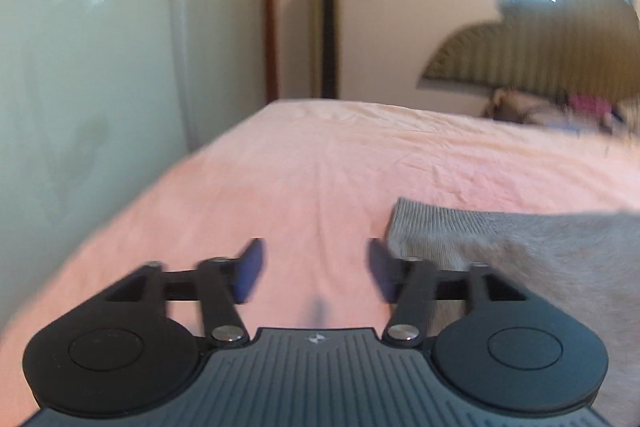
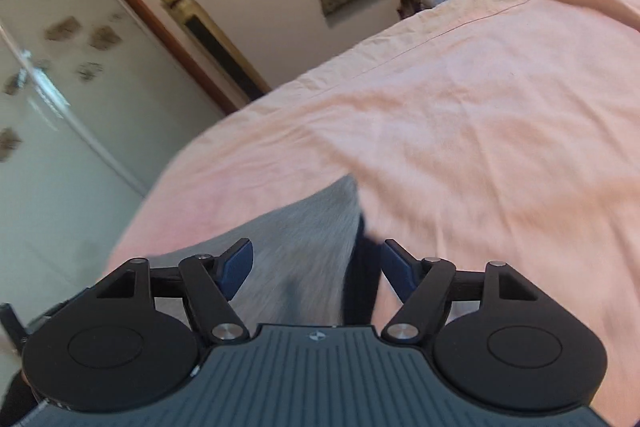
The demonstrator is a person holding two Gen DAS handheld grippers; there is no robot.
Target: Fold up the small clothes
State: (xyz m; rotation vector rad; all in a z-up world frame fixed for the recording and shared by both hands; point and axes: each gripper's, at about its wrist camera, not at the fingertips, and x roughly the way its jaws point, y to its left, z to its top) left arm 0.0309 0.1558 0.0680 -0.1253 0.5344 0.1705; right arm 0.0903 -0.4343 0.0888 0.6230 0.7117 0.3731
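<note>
In the left wrist view, the left gripper (image 1: 316,269) sits nearest you, its jaws standing wide apart with nothing between them; only the pink bed sheet (image 1: 304,163) shows through the gap. The grey garment (image 1: 520,247) lies flat on the sheet to the right of the fingers. Its ribbed hem edge passes just behind the right fingertip, and whether the two touch cannot be told through the blur. Beyond the bed stand a tall column appliance (image 1: 326,27) and a padded headboard (image 1: 540,55).

In the right wrist view, the right gripper (image 2: 318,267) is likewise spread wide and grips nothing. The grey garment (image 2: 296,251) runs up beneath the gap and the left finger, with a dark band (image 2: 362,275) along its right edge. The cloth is close under the pads but not pinched.

Handling, as a judgement: treat the garment as light, soft knit with no stiffness. It will sag and drape from any single hold, and it may drag on the sheet and wrinkle it. Take hold at the ribbed hem or at a corner, where the fabric is thicker. Pinch one edge with each gripper so the fold line stays straight. Avoid catching the sheet along with the cloth.
</note>
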